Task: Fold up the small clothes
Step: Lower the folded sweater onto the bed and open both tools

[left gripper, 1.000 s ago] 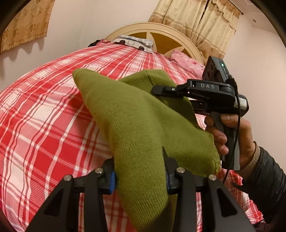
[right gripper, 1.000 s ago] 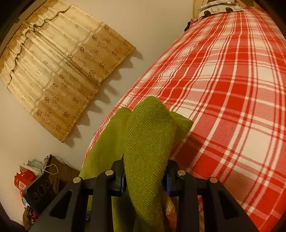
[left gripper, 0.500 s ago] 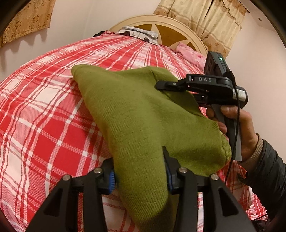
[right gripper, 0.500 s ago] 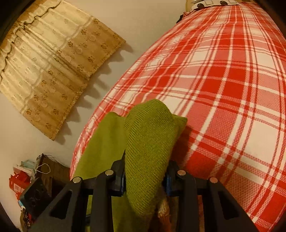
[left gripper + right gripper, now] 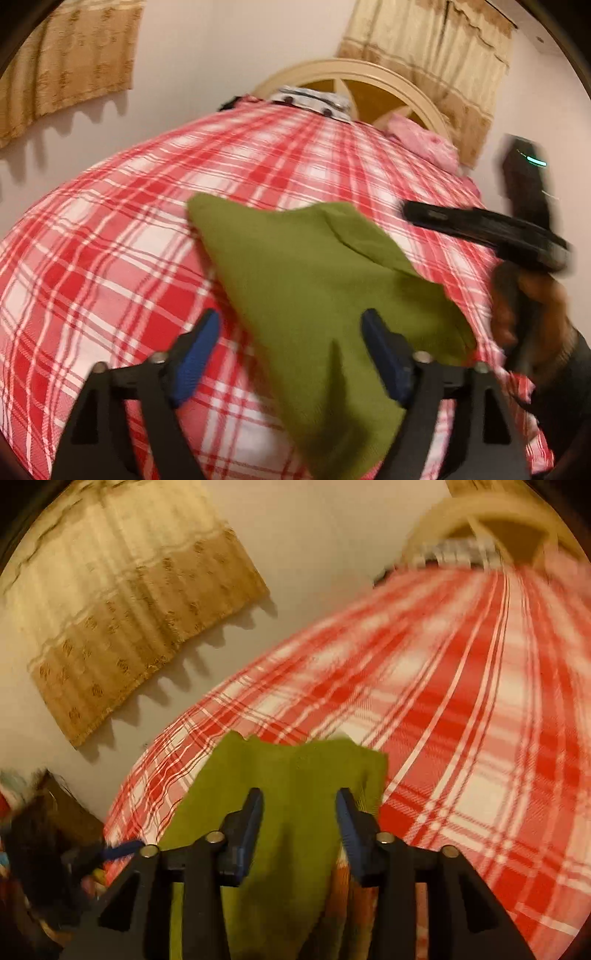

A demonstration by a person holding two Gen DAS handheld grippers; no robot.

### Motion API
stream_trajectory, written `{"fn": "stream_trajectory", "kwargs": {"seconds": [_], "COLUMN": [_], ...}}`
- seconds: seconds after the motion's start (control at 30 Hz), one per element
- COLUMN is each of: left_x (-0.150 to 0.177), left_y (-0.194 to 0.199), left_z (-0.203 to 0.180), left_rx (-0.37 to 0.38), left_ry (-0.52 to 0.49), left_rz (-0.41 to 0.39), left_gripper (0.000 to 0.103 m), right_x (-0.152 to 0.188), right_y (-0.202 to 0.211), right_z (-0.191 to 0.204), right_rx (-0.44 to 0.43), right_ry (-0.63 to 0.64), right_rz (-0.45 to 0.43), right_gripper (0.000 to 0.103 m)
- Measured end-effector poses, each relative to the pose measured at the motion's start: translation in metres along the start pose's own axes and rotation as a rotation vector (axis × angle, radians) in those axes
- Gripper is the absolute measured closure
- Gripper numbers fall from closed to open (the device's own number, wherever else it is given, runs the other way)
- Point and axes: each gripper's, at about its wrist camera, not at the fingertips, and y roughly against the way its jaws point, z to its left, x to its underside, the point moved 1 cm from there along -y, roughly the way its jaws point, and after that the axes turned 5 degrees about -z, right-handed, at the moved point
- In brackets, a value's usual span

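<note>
Half a second ago both my claws were clamped on the green knit (image 5: 325, 280); now my left claw (image 5: 291, 347) stands with its jaws wide apart and my right claw (image 5: 299, 827) has its jaws apart too, the cloth loose between them. The knit lies on the plaid bed (image 5: 110, 229), centre of the left view, lower centre of the right. I judge this fold laid down; smoothing or another fold is next.

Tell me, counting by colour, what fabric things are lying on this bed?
Green: 1, the knitted garment
Red-and-white plaid: 1, the bedspread
Pink: 1, a pillow by the headboard
White patterned: 1, a blurred cloth at the head end
Total: 4
</note>
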Motion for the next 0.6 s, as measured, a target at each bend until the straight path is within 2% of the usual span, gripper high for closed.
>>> {"fn": "stream_trajectory", "kwargs": {"seconds": [0.03, 0.07, 0.1, 0.13, 0.17, 0.27, 0.3, 0.33, 0.4, 0.47, 0.53, 0.6], "left_x": [-0.001, 0.000, 0.002, 0.002, 0.004, 0.011, 0.013, 0.015, 0.016, 0.017, 0.015, 0.015], "left_y": [-0.005, -0.012, -0.022, -0.028, -0.034, -0.042, -0.041, -0.037, -0.024, -0.005, 0.019, 0.043], "left_z": [0.004, 0.011, 0.017, 0.022, 0.027, 0.031, 0.028, 0.022, 0.010, 0.001, -0.008, -0.014], "left_rx": [-0.030, -0.067, -0.125, -0.127, -0.106, -0.090, -0.081, -0.101, -0.117, -0.142, -0.124, -0.127], "left_ry": [0.004, 0.010, 0.017, 0.040, 0.069, 0.119, 0.119, 0.100, 0.051, 0.012, -0.030, -0.062], "left_rz": [-0.001, 0.007, 0.029, 0.047, 0.059, 0.096, 0.099, 0.099, 0.079, 0.058, 0.014, -0.048], "left_gripper": [0.014, 0.014, 0.013, 0.012, 0.012, 0.008, 0.008, 0.008, 0.009, 0.009, 0.009, 0.008], "right_x": [0.002, 0.008, 0.012, 0.022, 0.033, 0.068, 0.076, 0.079, 0.081, 0.080, 0.081, 0.085], "right_y": [0.010, 0.020, 0.025, 0.028, 0.028, 0.011, 0.007, 0.012, 0.020, 0.036, 0.057, 0.080], "right_z": [0.008, 0.018, 0.023, 0.029, 0.033, 0.026, 0.019, 0.015, 0.016, 0.025, 0.034, 0.045], "right_rx": [-0.031, -0.117, -0.156, -0.187, -0.180, -0.080, -0.056, -0.061, -0.052, 0.006, 0.081, 0.165], "right_ry": [0.013, 0.014, 0.016, 0.023, 0.037, 0.026, 0.011, -0.015, -0.038, -0.025, 0.000, 0.024], "right_rz": [-0.007, 0.010, 0.024, 0.050, 0.091, 0.223, 0.225, 0.178, 0.168, 0.115, 0.051, -0.021], "right_gripper": [0.055, 0.055, 0.053, 0.052, 0.049, 0.049, 0.049, 0.049, 0.049, 0.049, 0.048, 0.035]}}
